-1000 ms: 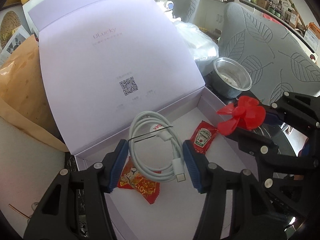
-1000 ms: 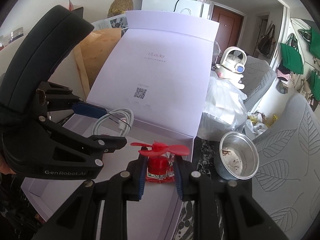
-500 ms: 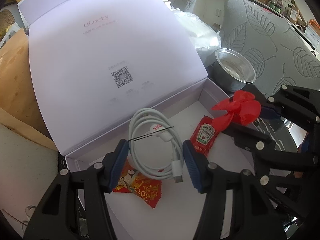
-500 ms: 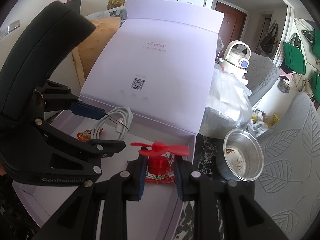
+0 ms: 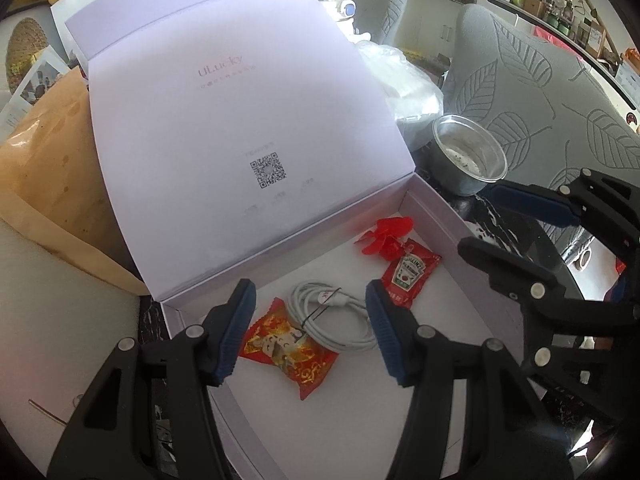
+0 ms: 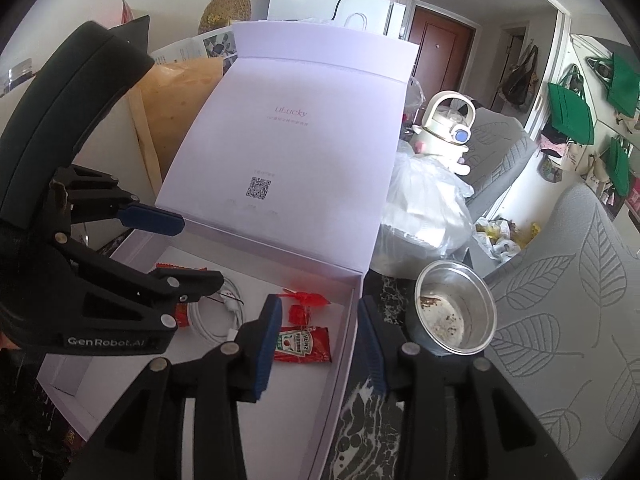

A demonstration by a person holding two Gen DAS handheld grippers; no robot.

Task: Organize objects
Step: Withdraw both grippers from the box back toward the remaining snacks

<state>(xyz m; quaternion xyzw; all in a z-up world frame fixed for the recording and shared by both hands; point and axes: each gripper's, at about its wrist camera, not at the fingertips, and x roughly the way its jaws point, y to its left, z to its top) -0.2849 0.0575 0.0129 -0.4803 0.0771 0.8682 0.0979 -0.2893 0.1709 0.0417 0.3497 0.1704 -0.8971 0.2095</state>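
Between your left gripper fingers, which stand wide apart and hold nothing, you see the coiled white cable lying on the floor of the open white box, with the red snack packet touching its near-left side and reaching toward the left pad. Just beyond your left gripper's right pad lies the ketchup sachet, and past that, toward the box's far corner, the small red fan lies on the box floor, touching the sachet's far end. Further right, your right gripper is also spread and empty; its left finger hangs over the box interior and its right finger over the dark marble table, so the box's side wall sits between them. Outside that wall, just past the right finger, stands the steel bowl.

All four items look to be inside the box, so closing the lid seems the likely next step. The fan lies close to the hinge corner and could be caught or crushed when the lid folds. Drawing your right gripper back carelessly could snag the box wall and drag the box, or knock the bowl
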